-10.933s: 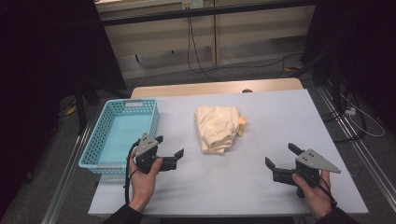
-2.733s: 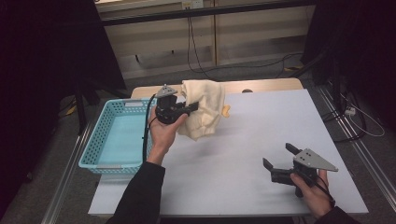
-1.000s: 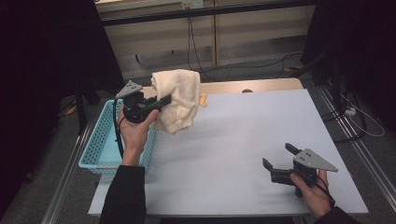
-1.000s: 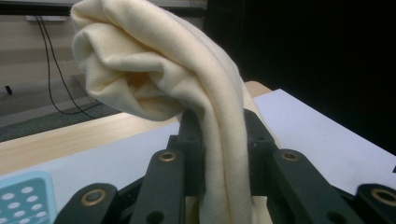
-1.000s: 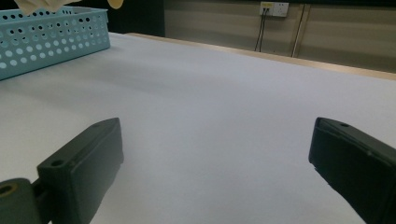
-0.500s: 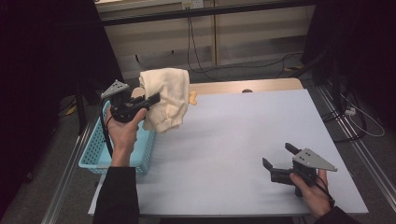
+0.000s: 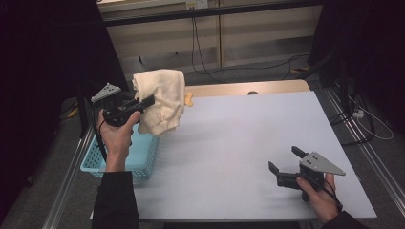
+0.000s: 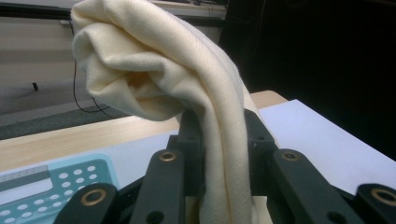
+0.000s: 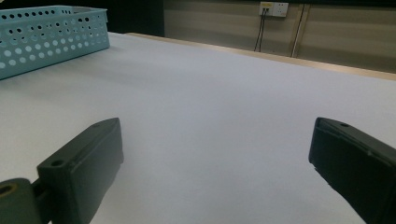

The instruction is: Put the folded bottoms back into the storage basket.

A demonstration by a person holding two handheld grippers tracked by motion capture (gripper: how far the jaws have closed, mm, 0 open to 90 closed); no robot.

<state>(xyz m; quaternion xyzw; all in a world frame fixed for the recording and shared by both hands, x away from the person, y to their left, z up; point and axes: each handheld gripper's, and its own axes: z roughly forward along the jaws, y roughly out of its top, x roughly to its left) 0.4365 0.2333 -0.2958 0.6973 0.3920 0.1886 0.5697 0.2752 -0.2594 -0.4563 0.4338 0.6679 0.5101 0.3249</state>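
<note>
Soft, ribbed cream cloth; perforated turquoise plastic basket; smooth matt white tabletop; matt black tool jaws.

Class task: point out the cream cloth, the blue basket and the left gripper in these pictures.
cream cloth (image 7: 162, 102), high view, on its hanging front fold.
blue basket (image 7: 145, 155), high view, on its right wall.
left gripper (image 8: 223, 140), left gripper view, between the jaws, which are shut on the cloth.
</note>
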